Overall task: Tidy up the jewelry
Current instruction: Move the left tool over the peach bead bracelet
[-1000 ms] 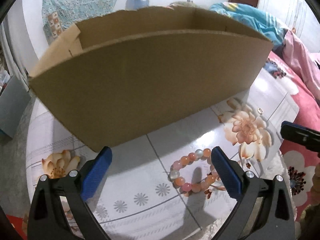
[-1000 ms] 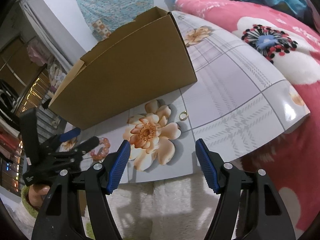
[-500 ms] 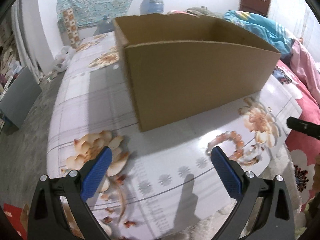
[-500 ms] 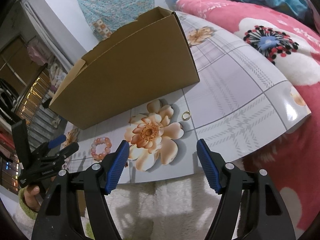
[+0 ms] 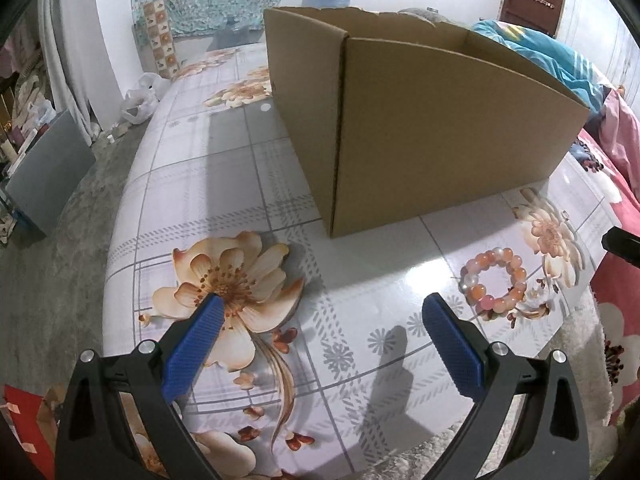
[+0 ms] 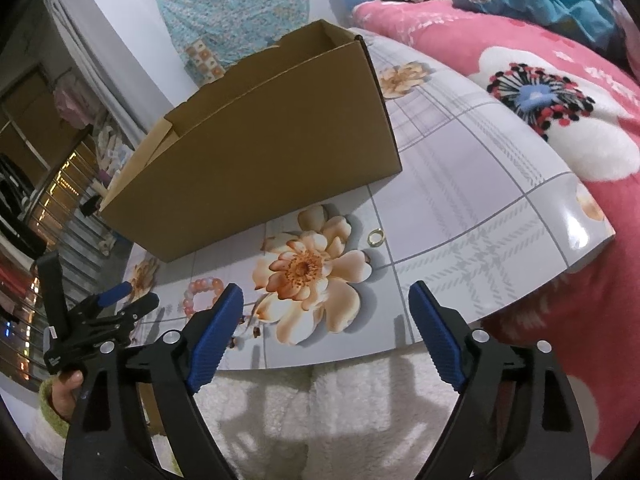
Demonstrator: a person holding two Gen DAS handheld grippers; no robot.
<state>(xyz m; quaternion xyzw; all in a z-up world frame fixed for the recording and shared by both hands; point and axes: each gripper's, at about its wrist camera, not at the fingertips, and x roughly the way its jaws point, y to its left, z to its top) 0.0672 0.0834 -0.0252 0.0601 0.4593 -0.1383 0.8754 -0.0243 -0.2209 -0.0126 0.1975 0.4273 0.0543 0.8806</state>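
Getting the jewelry into the open cardboard box point(image 5: 440, 128) on the flower-printed table point(image 5: 224, 184) probably goes best one piece at a time, each gripper coming down squarely over its piece and closing gently before lifting above the box wall. The left gripper point(image 5: 320, 320) stands wide open and empty, with the beaded bracelet point(image 5: 494, 278) lying flat just beyond and to the right of its right finger. The right gripper point(image 6: 326, 312), whose jaws have just been opening, holds nothing, and the small gold ring point(image 6: 376, 237) lies ahead of it, just beside the printed flower and near the box.
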